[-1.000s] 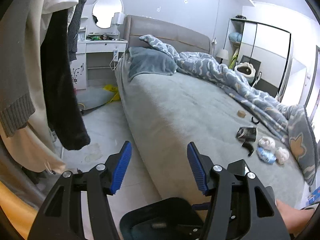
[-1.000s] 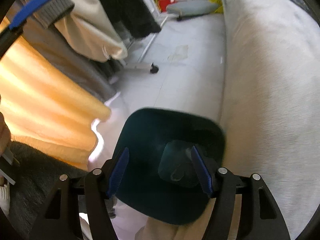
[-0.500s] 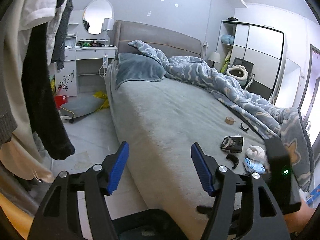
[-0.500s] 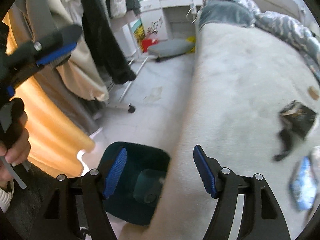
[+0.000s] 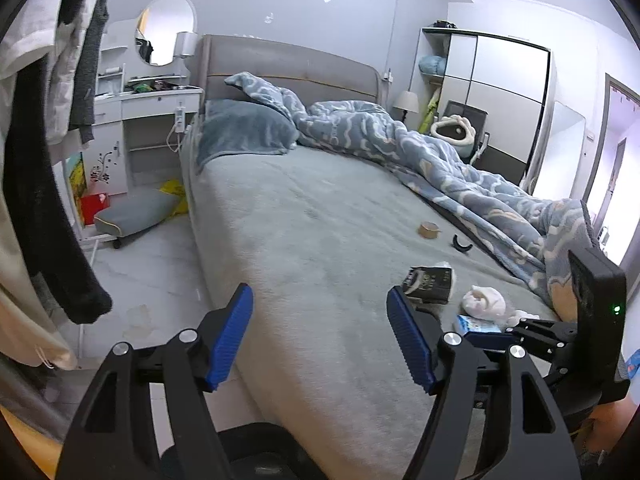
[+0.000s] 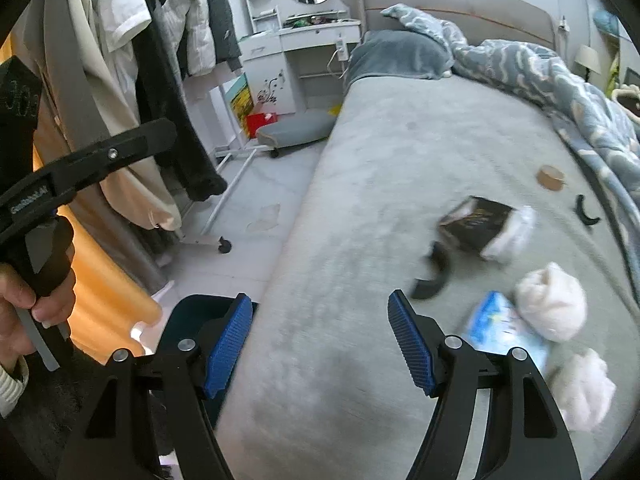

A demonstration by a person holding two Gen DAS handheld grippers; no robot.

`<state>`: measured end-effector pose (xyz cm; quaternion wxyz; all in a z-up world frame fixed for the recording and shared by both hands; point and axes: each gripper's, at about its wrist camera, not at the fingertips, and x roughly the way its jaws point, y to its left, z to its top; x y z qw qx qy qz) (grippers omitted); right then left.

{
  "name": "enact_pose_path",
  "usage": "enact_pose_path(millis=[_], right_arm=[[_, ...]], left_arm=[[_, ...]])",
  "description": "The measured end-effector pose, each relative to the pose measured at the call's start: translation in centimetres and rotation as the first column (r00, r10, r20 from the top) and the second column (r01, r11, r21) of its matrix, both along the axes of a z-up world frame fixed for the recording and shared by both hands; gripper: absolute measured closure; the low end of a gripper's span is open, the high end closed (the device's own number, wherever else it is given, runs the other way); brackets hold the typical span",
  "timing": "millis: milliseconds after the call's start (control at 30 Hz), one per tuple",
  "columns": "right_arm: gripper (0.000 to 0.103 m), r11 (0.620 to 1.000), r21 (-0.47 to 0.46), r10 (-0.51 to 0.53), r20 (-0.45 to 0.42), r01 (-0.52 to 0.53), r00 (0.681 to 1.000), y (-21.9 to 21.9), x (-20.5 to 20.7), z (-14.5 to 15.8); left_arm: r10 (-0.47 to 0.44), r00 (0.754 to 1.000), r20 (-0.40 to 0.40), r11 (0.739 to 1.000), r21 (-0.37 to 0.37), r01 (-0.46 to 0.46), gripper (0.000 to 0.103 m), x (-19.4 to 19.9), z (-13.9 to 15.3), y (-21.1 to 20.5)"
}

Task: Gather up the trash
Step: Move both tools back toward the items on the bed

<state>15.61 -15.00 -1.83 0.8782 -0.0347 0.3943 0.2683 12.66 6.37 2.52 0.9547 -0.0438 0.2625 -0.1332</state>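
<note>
A: Where is the trash?

B: Scattered on the grey bed (image 5: 320,240), toward its near right part. There is a black packet (image 6: 476,222) with a white tissue (image 6: 514,236) touching its right end, a curved black scrap (image 6: 432,276) just below it, a blue-and-white wrapper (image 6: 504,332), and two crumpled white tissue wads (image 6: 550,300) beside the wrapper.

A: Anything farther up the bed?

B: A brown tape roll (image 6: 551,178) and a second curved black piece (image 6: 586,212), both near the edge of the blue patterned duvet (image 5: 460,164).

A: And the bin?

B: A dark teal bin (image 6: 188,320) stands on the floor against the bed's side, partly hidden behind the right gripper's near finger.

A: The grippers?

B: The left gripper (image 5: 320,336) has its jaws opening, with nothing between them; it hangs over the bed's corner. The right gripper (image 6: 320,344) is spread apart and empty too, above the bed edge, with the wrapper just beyond its right finger. Its view is blurred. A hand (image 6: 24,316) grips the left tool's handle at the picture's left edge
</note>
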Motion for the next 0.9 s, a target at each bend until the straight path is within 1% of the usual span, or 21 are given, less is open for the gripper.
enact_pose_path(millis=[267, 433, 700, 900], right_arm=[[0.031, 0.998, 0.009, -0.058, 0.023, 0.058, 0.998, -4.4, -0.3, 0.4], [0.030, 0.997, 0.000, -0.082, 0.037, 0.082, 0.996, -6.8, -0.9, 0.6], [0.030, 0.989, -0.020, -0.143, 0.051, 0.144, 0.988, -11.3, -1.3, -0.1], [0.029, 0.987, -0.017, -0.161, 0.031, 0.161, 0.987, -13.4, -0.6, -1.2]], left_arm=[[-0.037, 0.999, -0.039, 0.999, -0.007, 0.037, 0.030, 1.3, -0.9, -3.9], [-0.059, 0.996, -0.067, 0.998, 0.014, 0.060, 0.030, 1.9, -1.7, -6.4], [-0.086, 0.989, -0.124, 0.996, 0.015, 0.088, 0.030, 3.1, -3.3, -10.1], [-0.094, 0.982, -0.164, 0.995, 0.027, 0.100, 0.030, 4.4, -4.8, -12.6]])
